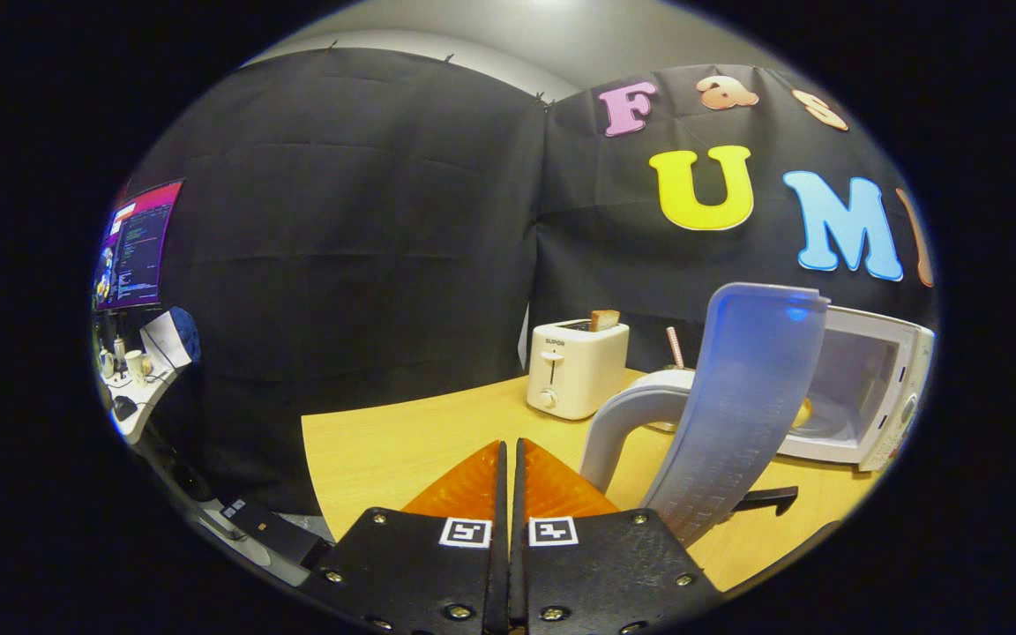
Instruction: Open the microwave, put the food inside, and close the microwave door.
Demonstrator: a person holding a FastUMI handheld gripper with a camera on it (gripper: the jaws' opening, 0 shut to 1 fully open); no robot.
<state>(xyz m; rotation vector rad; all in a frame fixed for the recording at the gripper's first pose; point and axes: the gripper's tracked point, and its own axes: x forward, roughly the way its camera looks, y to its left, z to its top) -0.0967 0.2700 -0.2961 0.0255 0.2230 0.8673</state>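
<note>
The white microwave (878,388) stands on the wooden table (384,450), off to the right beyond my fingers. Its door (746,397) is swung wide open toward me, almost edge-on, and its curved grey handle (627,414) sits just right of my fingertips. Something yellow, the food (803,411), lies on the glass turntable inside and is partly hidden by the door's edge. My gripper (508,445) is low over the table, left of the handle and not touching it. Its orange fingers (468,489) are pressed together with nothing between them.
A white toaster (577,369) with a slice of bread in it stands ahead of the fingers, left of the microwave. A pink striped stick (676,347) rises behind the door. Past the table's left edge is a desk (133,388) with a monitor.
</note>
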